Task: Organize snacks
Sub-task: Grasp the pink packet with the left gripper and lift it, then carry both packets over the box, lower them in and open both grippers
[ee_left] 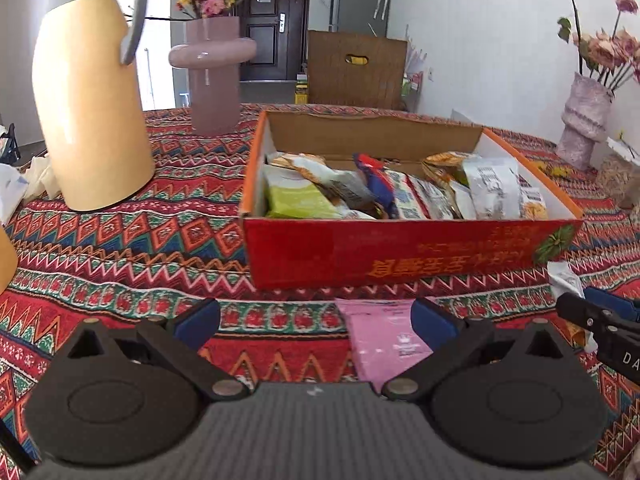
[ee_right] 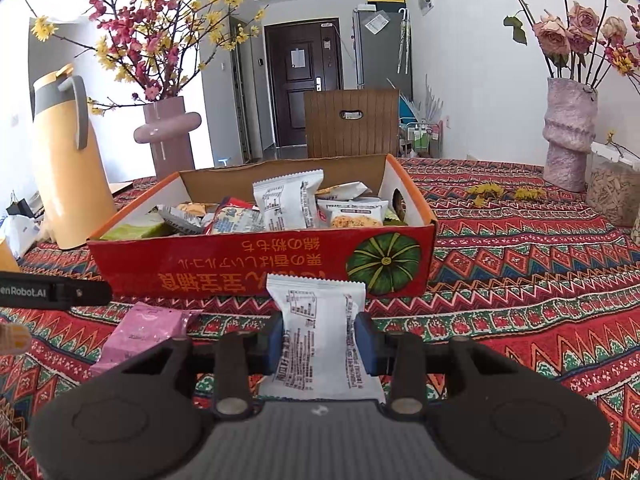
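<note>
A red cardboard box (ee_left: pixel 400 248) (ee_right: pixel 200 268) with an orange rim stands on the patterned tablecloth, holding several snack packets (ee_left: pixel 360 192) (ee_right: pixel 286 204). My right gripper (ee_right: pixel 320 344) is shut on a white snack packet (ee_right: pixel 316 320), held upright just in front of the box. My left gripper (ee_left: pixel 316 318) is open, with bare cloth between its blue pads (ee_left: pixel 200 320). A pink packet (ee_left: pixel 380 336) (ee_right: pixel 148 328) lies flat on the cloth under the left gripper's right finger. The right gripper's tip and white packet (ee_left: pixel 566 280) show at the left wrist view's right edge.
A tall yellow thermos jug (ee_left: pixel 88 112) (ee_right: pixel 68 160) stands left of the box. A pink vase (ee_left: pixel 214 76) (ee_right: pixel 170 136) with blossom branches is behind it. A textured lilac vase (ee_left: pixel 584 120) (ee_right: pixel 568 136) with roses stands far right. A wooden chair back (ee_right: pixel 352 120) rises behind the table.
</note>
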